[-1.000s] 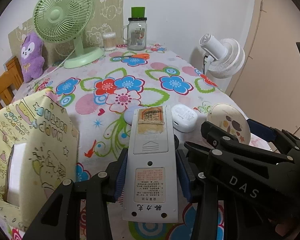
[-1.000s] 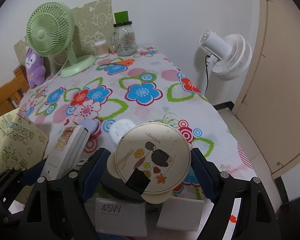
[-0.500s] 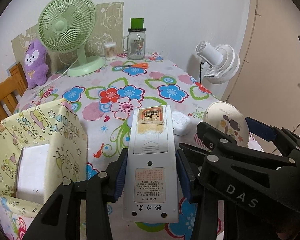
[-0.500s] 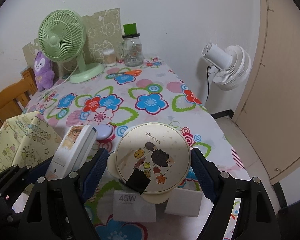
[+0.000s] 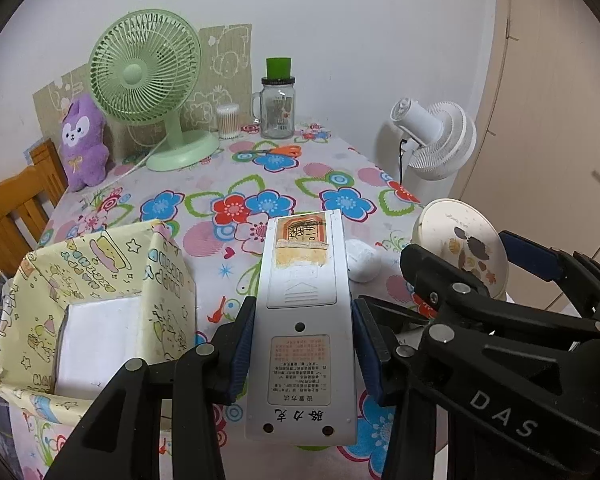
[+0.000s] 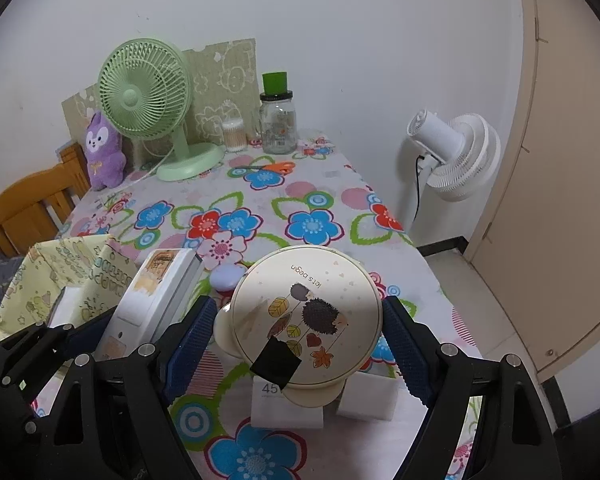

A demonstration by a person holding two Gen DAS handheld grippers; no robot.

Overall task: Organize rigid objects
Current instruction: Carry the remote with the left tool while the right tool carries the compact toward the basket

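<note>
Two grippers above the floral table (image 5: 236, 184), left gripper (image 5: 304, 344) clamped on a white remote control (image 5: 302, 320), right gripper (image 6: 296, 336) clamped on a round hedgehog-print case (image 6: 306, 312), yellow cartoon-print box (image 5: 96, 292) holding something flat and white (image 5: 96, 340).

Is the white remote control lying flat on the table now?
No, the left tool holds the remote control between its blue pads, above the table.

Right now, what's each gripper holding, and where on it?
Left gripper: white remote, clamped across its long side edges near the lower half. Right gripper: round hedgehog-print tin, pinched across its rim at opposite sides.
</note>
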